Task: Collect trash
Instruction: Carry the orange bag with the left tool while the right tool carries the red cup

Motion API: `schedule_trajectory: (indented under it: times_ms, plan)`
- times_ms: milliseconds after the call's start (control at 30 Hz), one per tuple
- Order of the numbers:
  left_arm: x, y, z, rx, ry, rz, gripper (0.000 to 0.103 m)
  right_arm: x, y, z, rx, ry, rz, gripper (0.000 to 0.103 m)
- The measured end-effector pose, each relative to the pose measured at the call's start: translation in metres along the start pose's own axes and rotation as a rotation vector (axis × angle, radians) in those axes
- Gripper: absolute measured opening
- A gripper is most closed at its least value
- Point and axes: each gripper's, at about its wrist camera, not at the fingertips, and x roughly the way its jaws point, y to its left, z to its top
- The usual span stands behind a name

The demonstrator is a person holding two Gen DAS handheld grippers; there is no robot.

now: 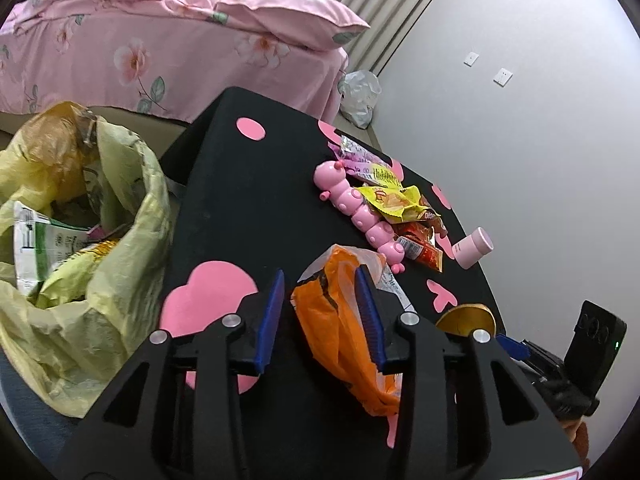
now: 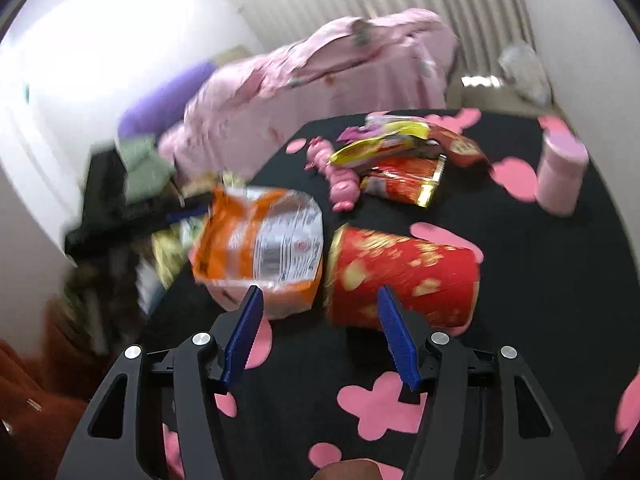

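Observation:
An orange and clear snack wrapper lies on the black table with pink shapes. My left gripper is open, its blue fingers standing on either side of the wrapper. A yellow-green trash bag with wrappers inside stands left of the table. In the right wrist view, my right gripper is open just in front of a red and gold paper cup lying on its side. The orange wrapper lies left of the cup. The left gripper shows there as a dark blur.
A pink caterpillar toy, yellow and red snack wrappers and a pink cylinder lie further back on the table. A bed with a pink floral cover stands behind. A white plastic bag sits by the wall.

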Motion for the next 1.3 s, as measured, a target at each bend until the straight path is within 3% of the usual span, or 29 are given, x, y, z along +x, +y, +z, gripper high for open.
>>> schedule_trajectory:
  times_ms: [133,233,367,500,567,667,733,833,933,1133,1300]
  plan:
    - [-0.012,0.000,-0.004,0.024,-0.021,0.009,0.039,0.009,0.026,0.000,-0.163,0.002,-0.220,0.056]
    - [-0.015,0.003,-0.006,0.028,-0.024,0.000,0.039,0.004,0.032,0.005,-0.191,-0.035,-0.297,0.056]
    - [-0.016,0.005,-0.008,0.022,-0.020,-0.008,0.039,-0.008,0.023,0.013,-0.221,-0.052,-0.291,0.056]
    - [-0.017,0.004,-0.009,0.021,-0.021,-0.019,0.039,-0.018,-0.027,0.025,-0.042,-0.092,-0.285,0.056]
    - [-0.016,0.002,-0.009,0.028,-0.018,-0.020,0.039,-0.019,-0.049,0.023,0.065,-0.093,-0.234,0.056]
    - [-0.015,-0.001,-0.010,0.031,-0.018,-0.019,0.039,-0.016,-0.052,0.016,0.120,-0.098,-0.191,0.056]
    - [-0.016,-0.001,-0.009,0.031,-0.023,-0.019,0.039,-0.014,-0.030,0.015,0.037,-0.111,-0.254,0.056]
    - [-0.015,-0.005,-0.009,0.034,-0.029,-0.021,0.039,0.004,0.014,0.019,-0.162,-0.097,-0.440,0.056]
    - [-0.013,-0.008,-0.010,0.044,-0.026,-0.017,0.039,0.027,0.043,0.026,-0.276,-0.094,-0.500,0.056]
    - [-0.018,-0.005,-0.009,0.048,-0.033,-0.001,0.039,0.067,0.043,0.040,-0.303,-0.044,-0.556,0.052]
    - [-0.018,0.001,-0.009,0.040,-0.039,0.011,0.041,0.047,0.019,0.022,-0.238,-0.033,-0.605,0.051]
